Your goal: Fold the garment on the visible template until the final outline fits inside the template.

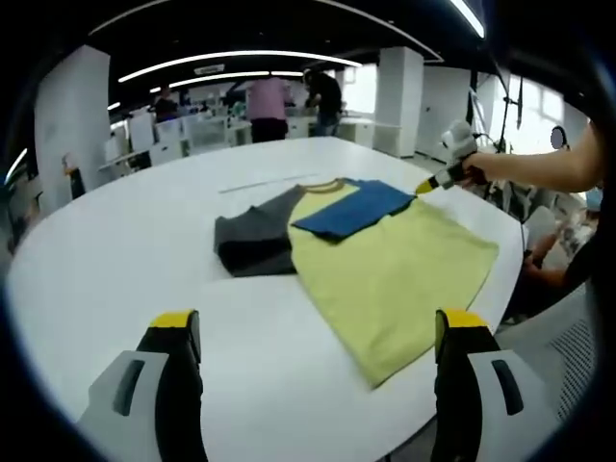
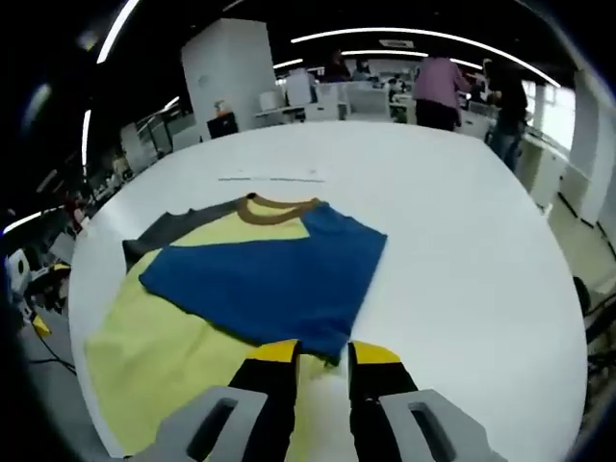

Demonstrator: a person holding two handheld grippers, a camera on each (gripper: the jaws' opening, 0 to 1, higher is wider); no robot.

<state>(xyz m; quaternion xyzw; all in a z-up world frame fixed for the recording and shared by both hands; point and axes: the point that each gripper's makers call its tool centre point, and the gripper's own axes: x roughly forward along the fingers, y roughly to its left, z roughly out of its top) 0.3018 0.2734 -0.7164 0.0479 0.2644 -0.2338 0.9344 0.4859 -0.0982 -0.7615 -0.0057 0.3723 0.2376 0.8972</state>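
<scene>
Two grippers, one garment. The T-shirt (image 1: 385, 265) lies flat on the white table (image 1: 115, 260): yellow body, gray sleeve (image 1: 252, 241) spread out, blue sleeve (image 2: 265, 279) folded in over the chest. My right gripper (image 2: 320, 358) has its jaws nearly together at that blue flap's edge; can't tell whether cloth is pinched. My left gripper (image 1: 318, 332) is wide open w/ nothing in it, well apart from the shirt. Fabric looks light, soft, floppy, so prob. drapes and drags. Best grab pts: hem corners or sleeve edges, lifting low.
</scene>
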